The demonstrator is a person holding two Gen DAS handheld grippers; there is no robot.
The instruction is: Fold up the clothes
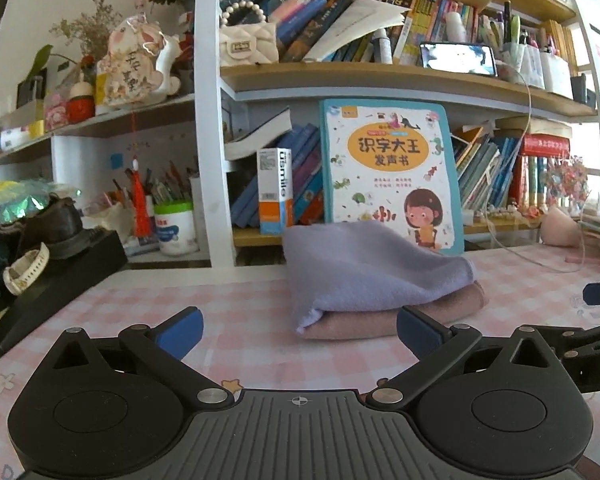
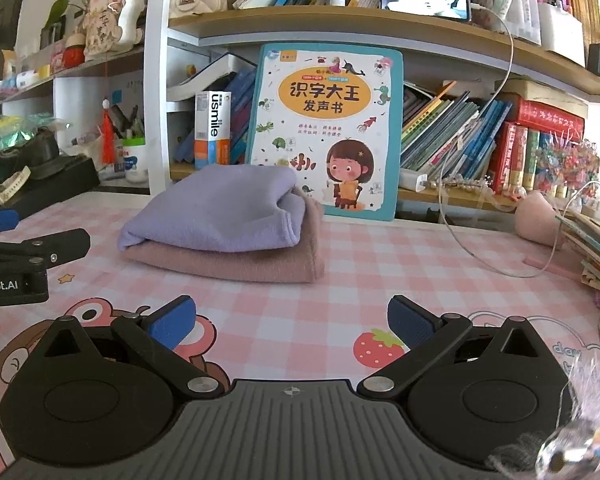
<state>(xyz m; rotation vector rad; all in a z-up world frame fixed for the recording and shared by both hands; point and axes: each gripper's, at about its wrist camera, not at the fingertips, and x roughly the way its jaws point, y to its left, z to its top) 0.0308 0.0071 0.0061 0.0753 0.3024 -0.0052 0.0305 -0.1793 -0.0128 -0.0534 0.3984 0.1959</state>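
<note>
Left wrist view: you have two folded cloths, a lavender fleece cloth (image 1: 364, 268) stacked on a dusty-pink fleece cloth (image 1: 396, 316), on the pink checked tablecloth (image 1: 236, 304). Your left gripper (image 1: 299, 330) sits low, spread wide, holding nothing. Right wrist view: the same two-cloth stack; your right gripper (image 2: 292, 322) gapes empty, well short. One illustrated children's book (image 2: 328, 128) stands behind.

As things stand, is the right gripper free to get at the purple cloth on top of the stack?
Probably yes. The right gripper is open and empty, and only bare checked table mat lies between it and the purple cloth, which rests on the pink cloth.
</note>
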